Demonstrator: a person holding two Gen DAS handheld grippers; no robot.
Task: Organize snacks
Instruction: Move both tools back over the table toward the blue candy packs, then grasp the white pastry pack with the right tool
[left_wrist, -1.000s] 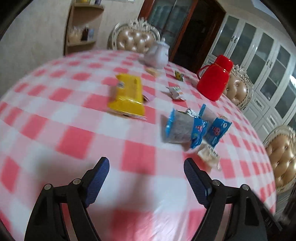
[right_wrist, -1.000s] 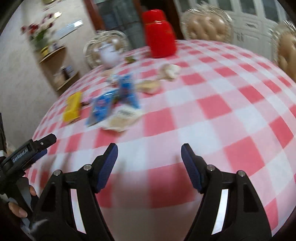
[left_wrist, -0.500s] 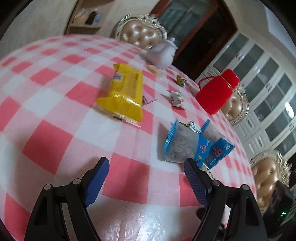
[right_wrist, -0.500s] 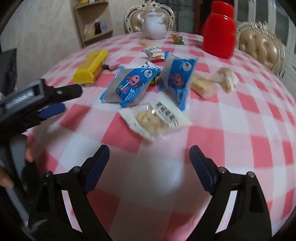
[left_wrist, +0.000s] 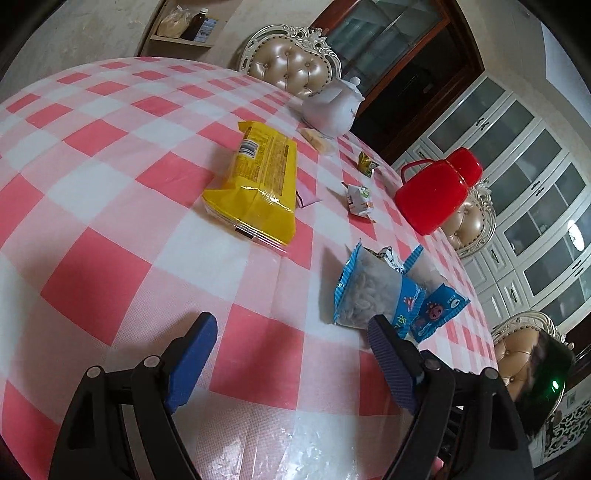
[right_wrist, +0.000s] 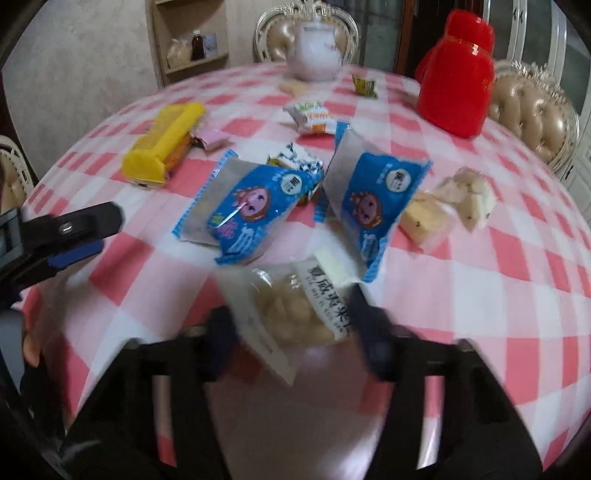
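In the left wrist view we find the left gripper spread wide and empty above the checked tablecloth, the yellow snack pack lying ahead. In the right wrist view the right gripper brackets the clear snack packet; blur hides whether it grips.

A round table in a pink-and-white checked plastic cloth carries a long yellow snack packet, two blue snack bags, a white teapot and a red plastic jug.
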